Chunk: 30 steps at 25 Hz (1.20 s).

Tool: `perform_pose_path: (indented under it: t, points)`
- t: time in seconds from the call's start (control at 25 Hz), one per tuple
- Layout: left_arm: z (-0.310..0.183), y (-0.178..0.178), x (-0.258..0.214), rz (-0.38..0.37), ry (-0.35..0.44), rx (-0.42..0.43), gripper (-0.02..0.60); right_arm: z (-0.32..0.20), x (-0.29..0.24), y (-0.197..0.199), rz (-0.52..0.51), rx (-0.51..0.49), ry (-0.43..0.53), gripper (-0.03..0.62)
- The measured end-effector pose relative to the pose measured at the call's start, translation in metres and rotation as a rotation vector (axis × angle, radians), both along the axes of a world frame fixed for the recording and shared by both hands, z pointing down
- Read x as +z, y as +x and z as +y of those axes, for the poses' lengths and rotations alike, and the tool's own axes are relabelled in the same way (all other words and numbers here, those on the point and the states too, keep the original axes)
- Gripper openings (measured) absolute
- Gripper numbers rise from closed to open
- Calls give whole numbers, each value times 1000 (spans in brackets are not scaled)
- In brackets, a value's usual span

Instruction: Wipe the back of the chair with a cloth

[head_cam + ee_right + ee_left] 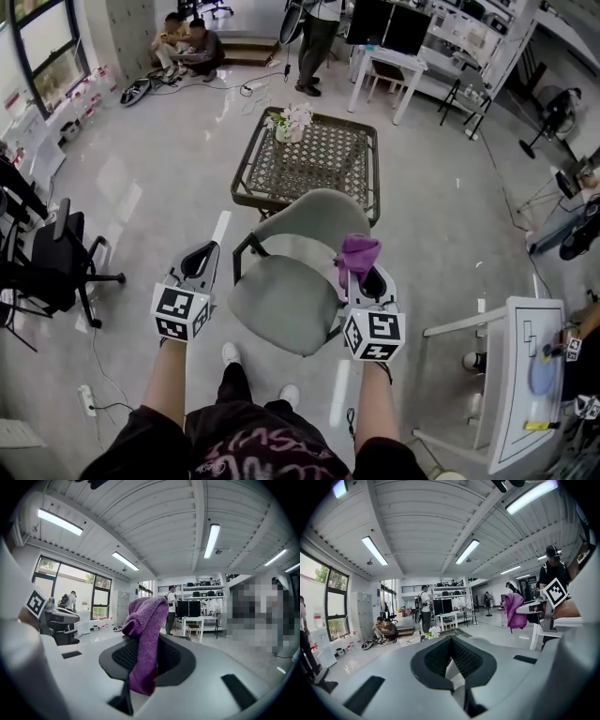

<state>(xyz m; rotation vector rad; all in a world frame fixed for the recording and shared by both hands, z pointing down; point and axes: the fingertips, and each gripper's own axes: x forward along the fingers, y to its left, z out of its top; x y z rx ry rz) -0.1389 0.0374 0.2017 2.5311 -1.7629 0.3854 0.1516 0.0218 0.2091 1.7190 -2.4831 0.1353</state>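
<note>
While your left gripper (204, 253) has its jaws closed tip to tip on nothing, your right gripper (370, 277) is pinched on the one purple cloth (356, 251), which drapes over its jaws. The cloth hangs at the right side of the single grey chair (281, 300), near the right end of its curved back (314, 208); whether it touches the chair you cannot tell. Bare floor (159, 197) lies open to the left of the chair, out to a black office chair (56, 262). To your right a white table (525, 375) stands near. Just beyond the back, a wicker table (309, 164) carrying flowers (291, 120) closes off that side. Far off are a white desk (384, 75) and three people: two seated (187, 42), one standing (319, 37).
</note>
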Motion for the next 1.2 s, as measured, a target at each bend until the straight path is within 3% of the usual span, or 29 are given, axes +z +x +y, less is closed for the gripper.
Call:
perform_pose_path:
  t: [0.68,1.08,1.2]
  points:
    - [-128,-57,67,53,-83,195,8,-88,43,-78,51,124,-59,92]
    - [-172,-68,115,87,-103,148,9,-138,98,-100,66,35,-98,92]
    - [-180,-68,132,66,-109,129,9,-156,117,-106,65,-1,-107,92]
